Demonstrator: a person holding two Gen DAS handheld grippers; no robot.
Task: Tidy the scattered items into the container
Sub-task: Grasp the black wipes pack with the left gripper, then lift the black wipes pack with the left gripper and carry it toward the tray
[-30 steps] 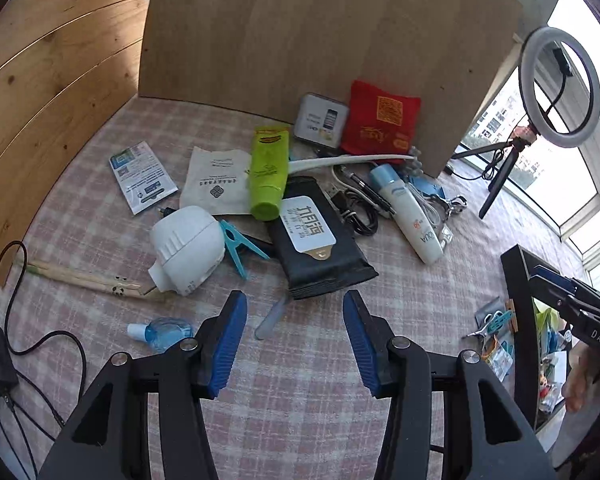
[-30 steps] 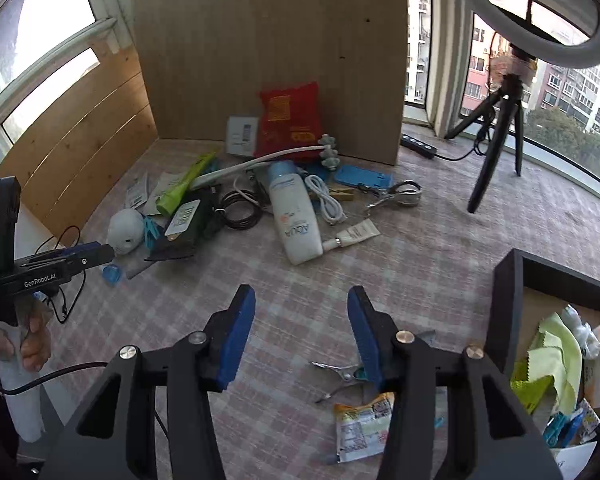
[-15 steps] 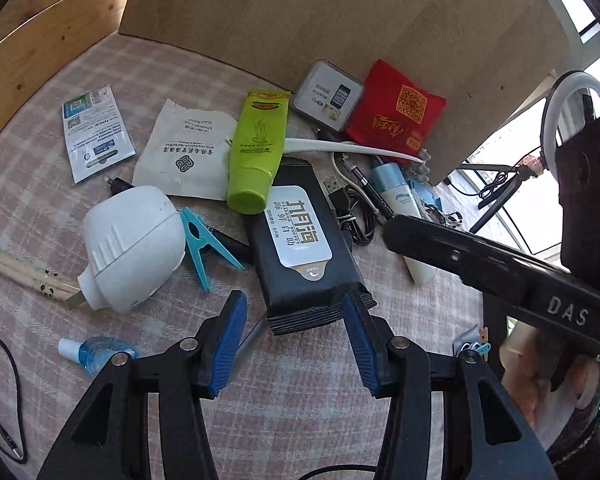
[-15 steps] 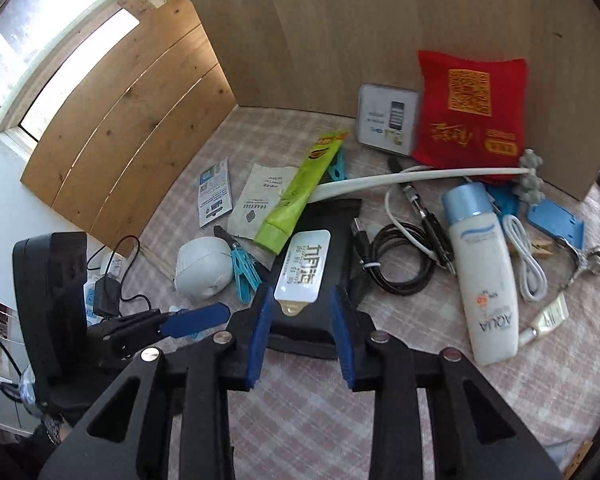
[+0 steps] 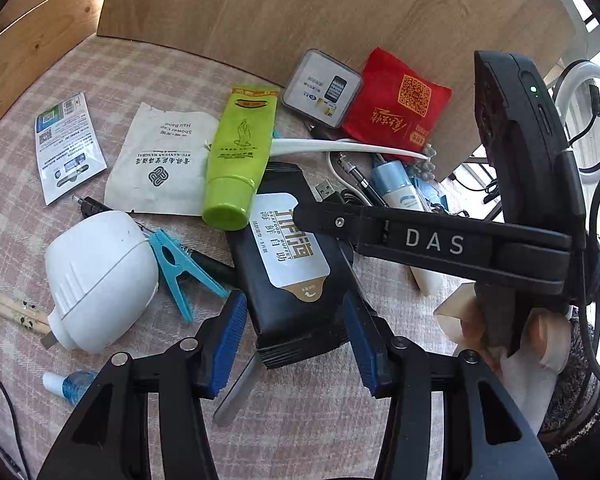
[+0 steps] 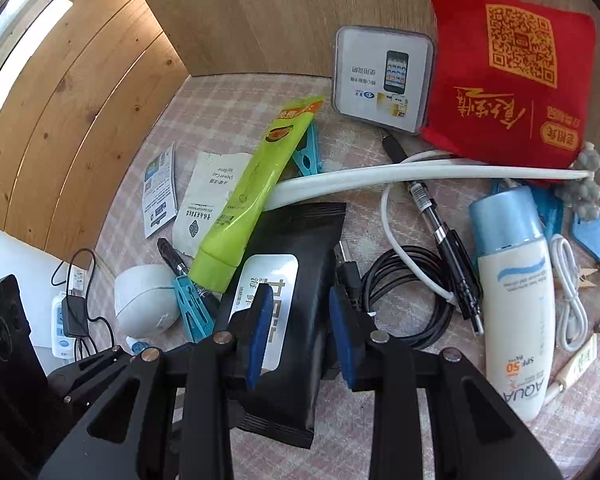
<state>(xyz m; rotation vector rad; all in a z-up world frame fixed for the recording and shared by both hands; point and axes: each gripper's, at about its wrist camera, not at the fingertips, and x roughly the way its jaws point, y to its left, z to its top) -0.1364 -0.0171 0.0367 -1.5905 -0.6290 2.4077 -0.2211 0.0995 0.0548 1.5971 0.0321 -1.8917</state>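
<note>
Left wrist view: the left hand-held gripper [image 5: 296, 334] stands partly open over the near end of a black wipes pack [image 5: 296, 268] that lies flat on the checked table [image 5: 308, 432]. Its blue pads flank the pack's lower corners; contact cannot be confirmed. A green tube [image 5: 240, 160] lies at 11 o'clock from the pack, its cap just beside the pack's far end. A white round device [image 5: 100, 276] sits at 9 o'clock, with a teal clothes peg [image 5: 180, 272] between it and the pack. A red pouch [image 5: 396, 108] and a small card case [image 5: 322, 88] lean on the wooden board at 1 o'clock. The right hand-held gripper's body [image 5: 432, 240] crosses in from 3 o'clock, reaching over the pack.

Right wrist view: the right hand-held gripper [image 6: 300, 324] is narrowed, with its pads down on the top face of the wipes pack [image 6: 304, 240]; the left pad rests on the white label. Whether it pinches the pack cannot be told. A coiled black cable [image 6: 404, 292] lies at 3 o'clock, a white sunscreen bottle [image 6: 516, 292] further out. The container is not visible in either view.
</note>
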